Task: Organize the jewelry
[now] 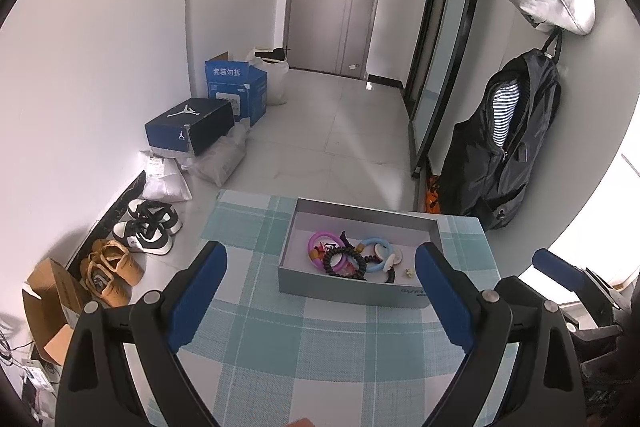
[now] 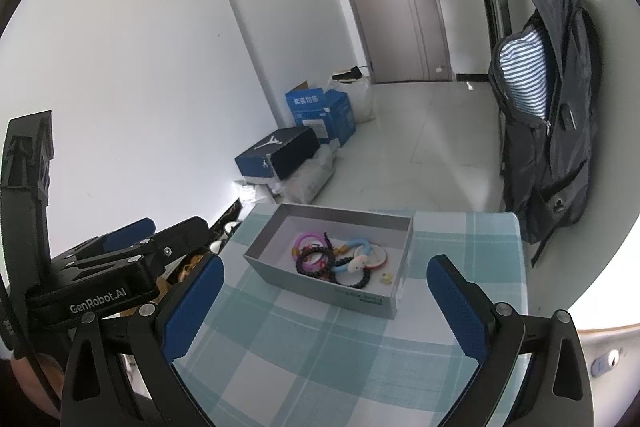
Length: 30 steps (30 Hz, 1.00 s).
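A grey open box (image 1: pixel 344 285) stands on the teal checked tablecloth (image 1: pixel 304 355). Inside lie a pink ring bracelet (image 1: pixel 320 243), a black bead bracelet (image 1: pixel 344 263), a light blue ring (image 1: pixel 376 253) and a small yellow piece (image 1: pixel 408 271). The box also shows in the right wrist view (image 2: pixel 332 293), with the pink ring (image 2: pixel 308 241), the black beads (image 2: pixel 316 263) and the blue ring (image 2: pixel 358 251). My left gripper (image 1: pixel 320 291) is open and empty, just short of the box. My right gripper (image 2: pixel 326 291) is open and empty, at the box's near wall.
Left of the table, on the floor, are shoes (image 1: pixel 148 227), a black shoebox (image 1: pixel 190 125), a blue carton (image 1: pixel 236 89) and a brown carton (image 1: pixel 52 307). A black backpack (image 1: pixel 504 139) hangs on the right wall. The table's far edge (image 1: pixel 256 197) is just behind the box.
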{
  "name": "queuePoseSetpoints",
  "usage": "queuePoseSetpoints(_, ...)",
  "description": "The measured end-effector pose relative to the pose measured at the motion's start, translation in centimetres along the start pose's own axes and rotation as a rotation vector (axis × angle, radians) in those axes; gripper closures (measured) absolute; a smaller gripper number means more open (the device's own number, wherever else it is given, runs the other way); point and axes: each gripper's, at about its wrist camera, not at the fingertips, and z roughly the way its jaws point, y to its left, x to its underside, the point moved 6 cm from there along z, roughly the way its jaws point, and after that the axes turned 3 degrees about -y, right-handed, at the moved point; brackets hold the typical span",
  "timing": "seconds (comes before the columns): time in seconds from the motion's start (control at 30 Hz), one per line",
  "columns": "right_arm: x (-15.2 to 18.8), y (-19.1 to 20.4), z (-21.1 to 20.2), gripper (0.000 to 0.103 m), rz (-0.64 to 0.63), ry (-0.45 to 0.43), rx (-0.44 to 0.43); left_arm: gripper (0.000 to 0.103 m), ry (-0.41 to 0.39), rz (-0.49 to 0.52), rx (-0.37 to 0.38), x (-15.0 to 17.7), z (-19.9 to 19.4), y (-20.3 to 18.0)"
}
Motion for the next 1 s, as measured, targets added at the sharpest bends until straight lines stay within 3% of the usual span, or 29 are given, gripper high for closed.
queuePoseSetpoints(1.0,0.3,-0.14,0.16,0.0,0.003,0.01,0.004,0.01,0.002,-0.005,-0.001,0.13,-0.12,0.09)
